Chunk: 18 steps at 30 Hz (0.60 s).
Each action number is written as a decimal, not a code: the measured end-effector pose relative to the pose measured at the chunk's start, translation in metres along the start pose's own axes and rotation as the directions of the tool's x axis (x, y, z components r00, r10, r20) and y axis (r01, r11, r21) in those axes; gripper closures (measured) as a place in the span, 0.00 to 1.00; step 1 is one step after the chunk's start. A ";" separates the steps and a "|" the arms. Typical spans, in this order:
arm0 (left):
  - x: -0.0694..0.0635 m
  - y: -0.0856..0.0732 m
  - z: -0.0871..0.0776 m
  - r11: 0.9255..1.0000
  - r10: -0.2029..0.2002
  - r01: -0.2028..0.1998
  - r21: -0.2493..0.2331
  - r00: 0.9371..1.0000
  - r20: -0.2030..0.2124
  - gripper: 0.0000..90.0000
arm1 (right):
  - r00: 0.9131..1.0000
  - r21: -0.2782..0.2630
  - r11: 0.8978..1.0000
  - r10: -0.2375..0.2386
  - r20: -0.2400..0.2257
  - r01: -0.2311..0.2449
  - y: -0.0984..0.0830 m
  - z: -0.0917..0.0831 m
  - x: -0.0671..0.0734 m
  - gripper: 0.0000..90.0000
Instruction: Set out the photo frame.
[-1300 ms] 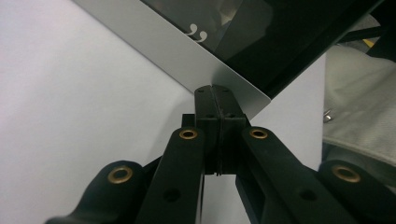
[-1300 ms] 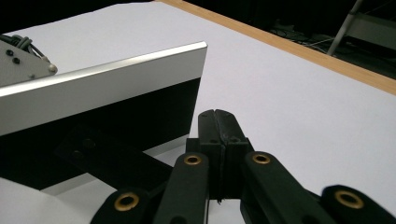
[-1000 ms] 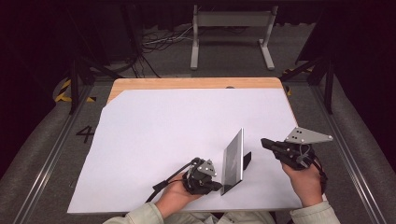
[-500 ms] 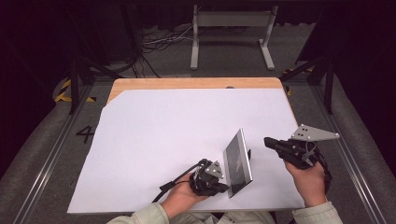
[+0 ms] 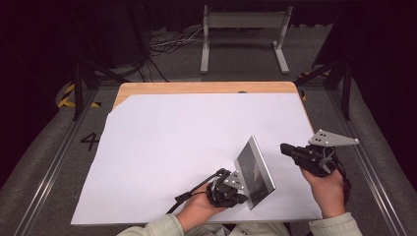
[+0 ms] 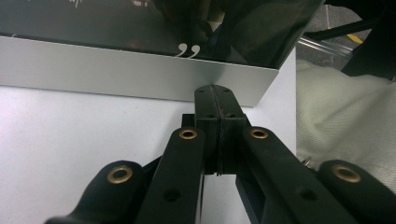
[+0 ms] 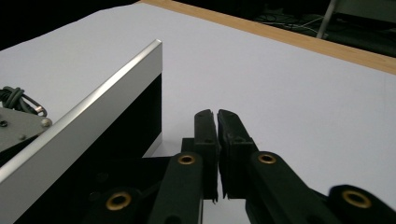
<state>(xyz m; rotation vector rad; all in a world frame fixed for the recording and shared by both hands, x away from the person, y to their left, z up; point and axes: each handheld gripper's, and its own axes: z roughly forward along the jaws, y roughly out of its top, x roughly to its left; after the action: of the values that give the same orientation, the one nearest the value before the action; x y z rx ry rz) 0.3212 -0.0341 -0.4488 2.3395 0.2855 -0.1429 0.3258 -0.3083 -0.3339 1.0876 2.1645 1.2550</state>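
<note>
A: Left hand-held gripper [image 5: 241, 189], jaws pressed together, props the frame [image 5: 254, 169] tilted near the tabletop's [image 5: 162, 142] front edge.

B: Right hand-held gripper [image 5: 287, 149], just cracking apart, empty; it likely grabs the frame's edge next.

Left gripper [image 5: 235, 183] low at the near edge of the white sheet [image 5: 172, 142], jaws pressed flat together, forearm entering from below. Right gripper [image 5: 290, 150] raised near the sheet's right edge, jaws parted by a thin slit, just opening, nothing between them.
</note>
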 end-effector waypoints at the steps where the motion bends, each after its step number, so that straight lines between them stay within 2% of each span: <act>1: 0.000 0.000 -0.001 1.000 0.003 -0.003 0.002 1.000 -0.005 1.00 | 1.000 -0.002 1.000 0.004 0.004 -0.004 0.000 0.000 0.000 0.93; 3: 0.003 0.000 -0.007 1.000 -0.009 0.009 -0.011 1.000 -0.021 0.95 | 1.000 0.001 1.000 0.018 0.003 -0.018 0.001 -0.001 0.001 0.89; 7: 0.008 -0.001 -0.019 0.999 -0.028 0.026 -0.041 0.999 -0.029 0.93 | 0.999 -0.007 1.000 0.028 -0.023 -0.028 0.004 -0.004 0.001 0.88; 9: 0.010 -0.003 -0.030 0.998 -0.039 0.036 -0.058 0.998 -0.044 0.91 | 0.999 0.006 1.000 0.020 -0.047 -0.020 0.008 -0.005 0.003 0.88; 10: 0.011 -0.004 -0.035 0.998 -0.036 0.033 -0.053 0.998 -0.056 0.90 | 0.998 0.009 1.000 0.020 -0.059 -0.020 0.009 -0.005 0.003 0.87; 11: 0.011 -0.006 -0.040 0.999 -0.018 0.015 -0.048 0.997 -0.077 0.89 | 0.997 0.011 1.000 0.027 -0.071 -0.026 0.010 -0.006 0.003 0.86; 14: 0.011 -0.011 -0.047 0.999 -0.016 0.011 -0.048 0.996 -0.093 0.84 | 0.994 0.016 0.999 0.052 -0.098 -0.051 0.012 -0.006 0.002 0.84; 15: 0.013 -0.015 -0.054 0.997 -0.039 0.032 -0.066 0.994 -0.100 0.82 | 0.993 0.022 0.999 0.050 -0.103 -0.048 0.013 -0.006 0.002 0.83; 18: 0.016 -0.018 -0.062 0.995 -0.056 0.047 -0.087 0.992 -0.112 0.79 | 0.994 0.027 0.999 0.039 -0.099 -0.036 0.015 -0.006 0.004 0.81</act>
<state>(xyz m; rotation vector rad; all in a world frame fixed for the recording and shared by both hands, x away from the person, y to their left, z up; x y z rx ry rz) 0.3337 0.0247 -0.4207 2.2611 0.4008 -0.0215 0.3259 -0.3040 -0.3180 1.1020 2.2486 1.3288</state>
